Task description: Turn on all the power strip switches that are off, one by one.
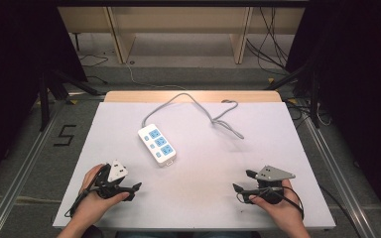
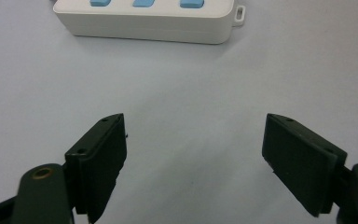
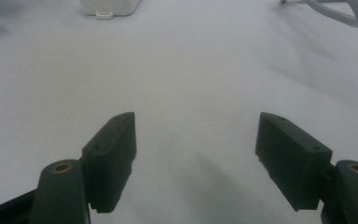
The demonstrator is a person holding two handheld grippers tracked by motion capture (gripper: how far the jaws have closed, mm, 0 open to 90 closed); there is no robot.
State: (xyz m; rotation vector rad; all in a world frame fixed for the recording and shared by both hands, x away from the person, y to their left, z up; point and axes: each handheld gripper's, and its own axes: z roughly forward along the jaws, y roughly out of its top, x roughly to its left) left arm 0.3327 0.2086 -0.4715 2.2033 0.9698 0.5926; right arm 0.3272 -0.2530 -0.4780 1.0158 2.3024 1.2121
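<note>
Both your left gripper (image 1: 135,190) and right gripper (image 1: 240,191) stand wide and empty. The power strip (image 1: 157,144) lies ahead, between them, nearer the left. Expect a rigid, smooth, light plastic body; grip across its long side walls. Its cord (image 1: 213,117) is limp and trails.

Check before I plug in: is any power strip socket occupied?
Empty: the power strip shows bare blue sockets, nothing plugged in.
</note>
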